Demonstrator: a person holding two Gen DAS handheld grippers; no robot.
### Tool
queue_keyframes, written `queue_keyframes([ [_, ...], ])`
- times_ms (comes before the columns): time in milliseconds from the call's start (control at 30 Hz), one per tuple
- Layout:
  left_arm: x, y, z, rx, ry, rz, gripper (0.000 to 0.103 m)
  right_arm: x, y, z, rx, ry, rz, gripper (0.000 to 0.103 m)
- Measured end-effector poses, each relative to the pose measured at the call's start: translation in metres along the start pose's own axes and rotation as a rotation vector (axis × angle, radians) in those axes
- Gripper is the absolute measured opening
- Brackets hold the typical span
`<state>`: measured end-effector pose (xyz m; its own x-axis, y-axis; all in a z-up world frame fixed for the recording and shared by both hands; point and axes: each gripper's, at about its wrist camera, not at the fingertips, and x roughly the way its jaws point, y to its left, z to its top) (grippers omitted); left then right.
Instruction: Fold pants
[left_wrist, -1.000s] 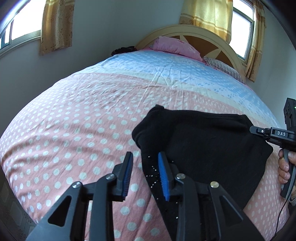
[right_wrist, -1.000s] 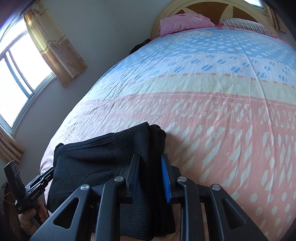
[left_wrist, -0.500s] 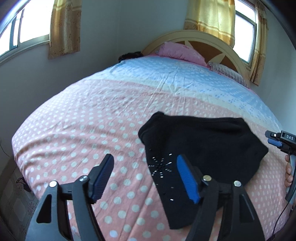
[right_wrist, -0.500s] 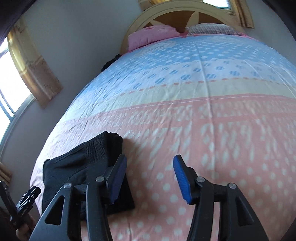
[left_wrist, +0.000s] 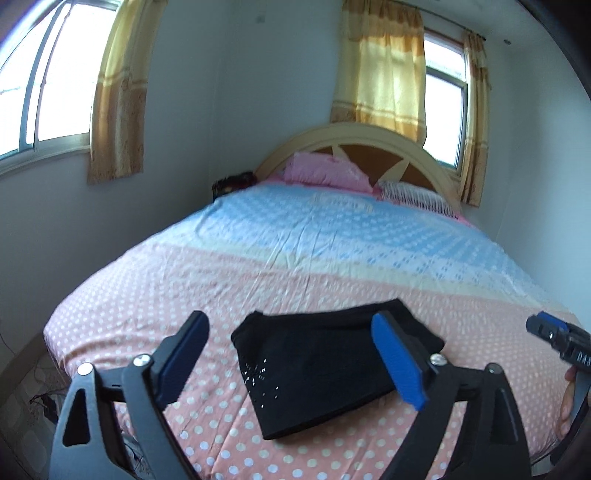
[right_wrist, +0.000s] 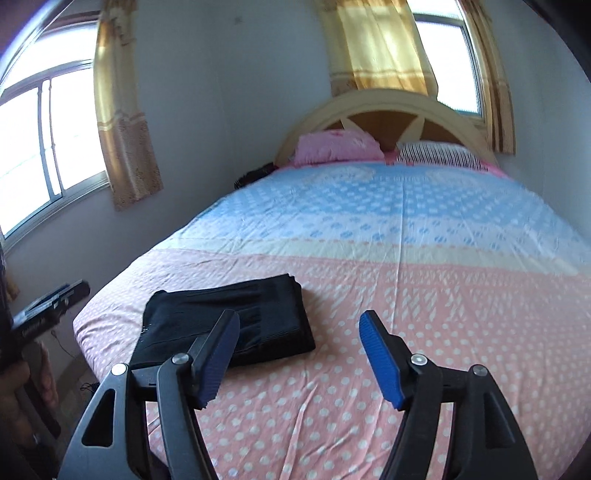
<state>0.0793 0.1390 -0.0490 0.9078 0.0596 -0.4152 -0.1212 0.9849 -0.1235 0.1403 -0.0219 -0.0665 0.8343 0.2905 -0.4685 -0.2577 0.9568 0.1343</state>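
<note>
on the pink polka-dot bed (left_wrist: 155, 288) the folded black knit pants (left_wrist: 325, 365) lie near its foot edge, both left tongs (left_wrist: 291, 363) and right tongs (right_wrist: 299, 358) spread wide and empty above; a stray brush could perhaps undo the fold.

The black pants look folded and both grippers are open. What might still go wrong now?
The folded pants lie close to the near corner of the bed, so a nudge might push them off the edge. The left hand-held gripper hangs just over them with jaws open and might catch the fabric. Layered edges show on the pile's right side in the right wrist view; these might slip apart.
</note>
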Motion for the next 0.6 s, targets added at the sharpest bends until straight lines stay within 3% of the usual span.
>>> queue_keyframes([
  [233, -0.029, -0.013, 0.013, 0.029, -0.071, -0.031, 0.099, -0.046, 0.018, -0.005, -0.039, -0.065, 0.009, 0.069],
  [600, -0.037, -0.021, 0.01, 0.042, -0.087, -0.03, 0.1, -0.074, 0.032, -0.01, -0.068, -0.116, 0.027, 0.073],
])
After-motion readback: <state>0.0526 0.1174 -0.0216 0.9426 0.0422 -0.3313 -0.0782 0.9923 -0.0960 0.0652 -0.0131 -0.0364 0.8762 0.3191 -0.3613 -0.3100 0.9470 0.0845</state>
